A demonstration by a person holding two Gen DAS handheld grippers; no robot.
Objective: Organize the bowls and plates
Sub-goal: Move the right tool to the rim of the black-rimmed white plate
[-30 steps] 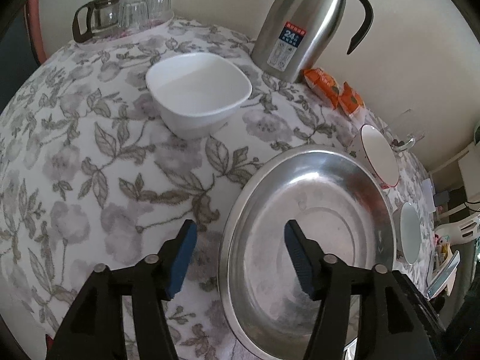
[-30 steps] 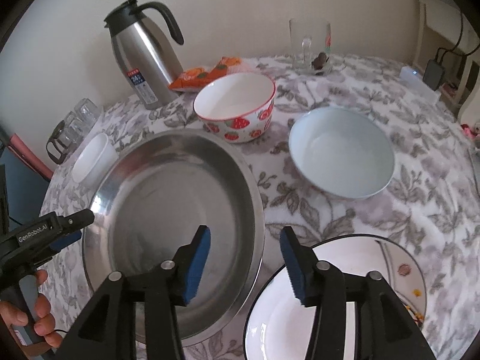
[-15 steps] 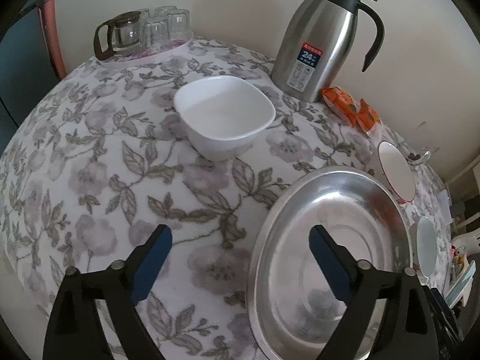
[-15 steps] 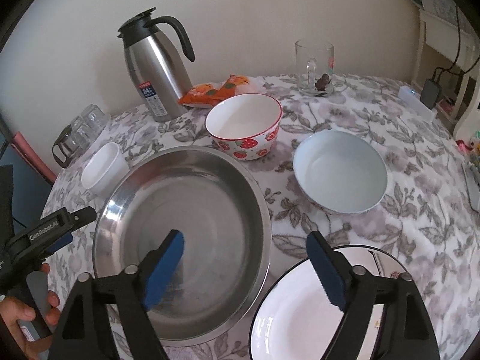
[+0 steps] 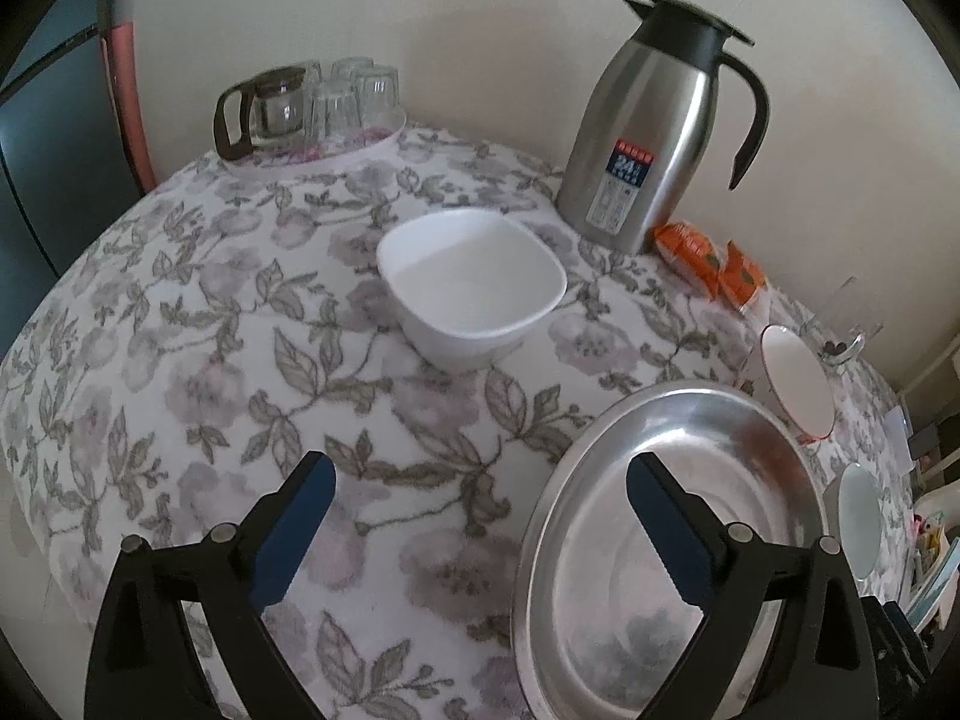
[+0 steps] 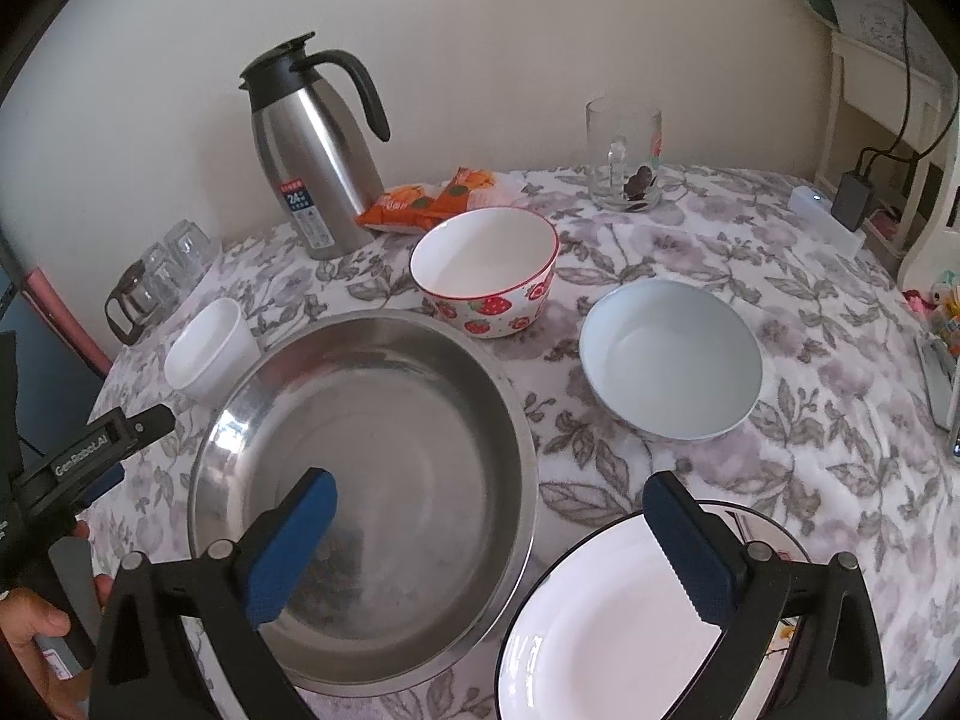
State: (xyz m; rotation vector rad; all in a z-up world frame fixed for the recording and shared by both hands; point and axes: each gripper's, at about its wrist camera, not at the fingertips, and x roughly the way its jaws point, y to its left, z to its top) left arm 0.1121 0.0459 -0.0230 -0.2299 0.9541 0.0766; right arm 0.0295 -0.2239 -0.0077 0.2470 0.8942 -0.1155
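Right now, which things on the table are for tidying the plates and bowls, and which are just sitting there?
For the job:
steel basin
strawberry bowl
pale blue bowl
square white bowl
white plate

Just lying about:
thermos jug
orange snack packets
glass mug
glass teapot and cups

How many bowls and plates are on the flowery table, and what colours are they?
Steel bowl: 1
White square bowl: 1
Strawberry bowl: 1
Pale blue bowl: 1
White plate with a dark rim: 1
Total: 5 dishes, 4 bowls and 1 plate.
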